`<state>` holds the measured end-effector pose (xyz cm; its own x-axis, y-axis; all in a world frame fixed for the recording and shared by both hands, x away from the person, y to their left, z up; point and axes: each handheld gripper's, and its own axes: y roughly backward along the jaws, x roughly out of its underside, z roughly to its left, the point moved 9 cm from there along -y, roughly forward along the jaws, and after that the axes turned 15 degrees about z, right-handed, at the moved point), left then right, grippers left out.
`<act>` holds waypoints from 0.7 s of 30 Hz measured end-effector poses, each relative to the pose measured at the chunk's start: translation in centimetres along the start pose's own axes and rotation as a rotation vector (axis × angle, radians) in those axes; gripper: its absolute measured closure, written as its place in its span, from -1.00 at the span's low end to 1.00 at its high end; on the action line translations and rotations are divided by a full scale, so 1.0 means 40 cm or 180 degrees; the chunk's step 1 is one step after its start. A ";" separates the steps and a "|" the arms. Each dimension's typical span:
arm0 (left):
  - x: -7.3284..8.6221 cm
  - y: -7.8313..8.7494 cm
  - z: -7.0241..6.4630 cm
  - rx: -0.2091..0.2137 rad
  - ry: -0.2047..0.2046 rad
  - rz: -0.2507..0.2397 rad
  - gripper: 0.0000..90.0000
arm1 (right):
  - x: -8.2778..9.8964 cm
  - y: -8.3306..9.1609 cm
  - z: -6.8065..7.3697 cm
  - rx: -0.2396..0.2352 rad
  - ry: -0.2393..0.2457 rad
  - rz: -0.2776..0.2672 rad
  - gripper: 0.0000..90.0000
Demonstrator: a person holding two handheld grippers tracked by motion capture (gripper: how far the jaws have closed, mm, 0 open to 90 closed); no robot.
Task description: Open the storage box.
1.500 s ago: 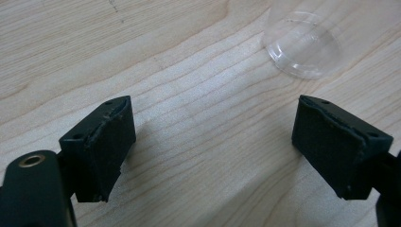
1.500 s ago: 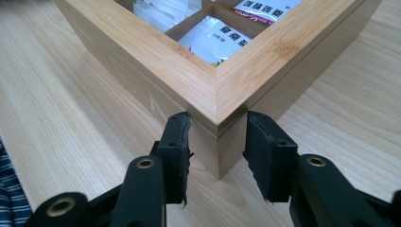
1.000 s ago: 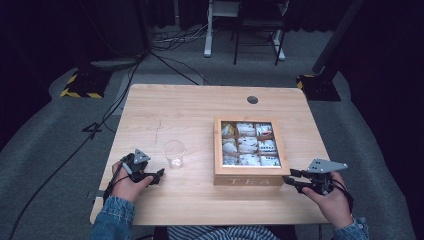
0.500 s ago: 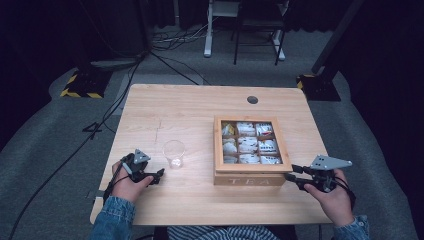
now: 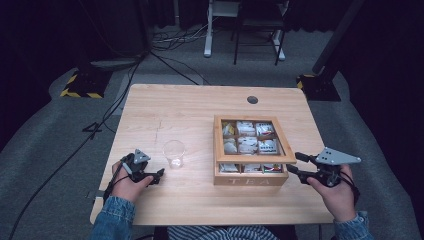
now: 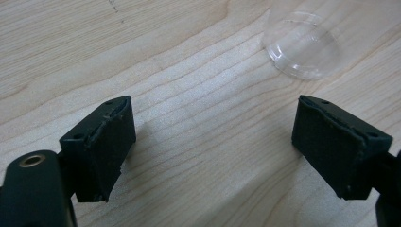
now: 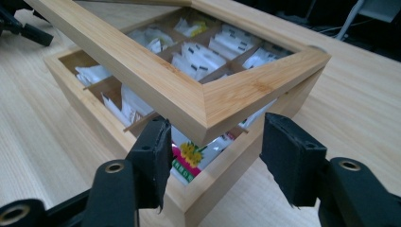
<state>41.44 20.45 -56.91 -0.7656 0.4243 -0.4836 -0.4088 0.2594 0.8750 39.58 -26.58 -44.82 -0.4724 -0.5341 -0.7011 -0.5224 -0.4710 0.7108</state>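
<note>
A wooden tea box (image 5: pixel 250 180) marked TEA stands right of the table's middle, its compartments holding several tea bags (image 5: pixel 246 145). Its glass-paned lid (image 5: pixel 252 159) is raised a little at the front. My right gripper (image 5: pixel 295 162) is at the box's front right corner. In the right gripper view the lid (image 7: pixel 142 61) has its corner between my right gripper (image 7: pixel 218 123) jaws, which have just been opening; the pads stand apart from it. My left gripper (image 5: pixel 156 176) rests open on the table, with a clear plastic cup (image 5: pixel 174 153) just beyond it. Nothing lies between the left gripper (image 6: pixel 215 104) jaws; the cup (image 6: pixel 302 47) is ahead to the right.
A round cable hole (image 5: pixel 252 99) sits near the table's far edge. Bare wood (image 5: pixel 165 115) spreads over the left and far parts. Cables (image 5: pixel 100 125) and a yellow-striped base (image 5: pixel 80 87) lie on the floor to the left.
The right gripper has risen slightly at the box's front right corner and its jaws have spread. The lid's front edge has lifted off the box. The left gripper has stayed put.
</note>
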 end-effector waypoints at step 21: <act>-0.007 0.042 0.009 -0.0103 0.0121 0.0032 -0.48 | -0.112 0.027 -0.047 0.0159 0.0003 -0.0245 -0.04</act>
<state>41.13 21.07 -55.33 -0.7877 0.3934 -0.4741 -0.4165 0.2269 0.8803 42.47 -26.02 -40.81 -0.4288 -0.4984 -0.7535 -0.5919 -0.4751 0.6511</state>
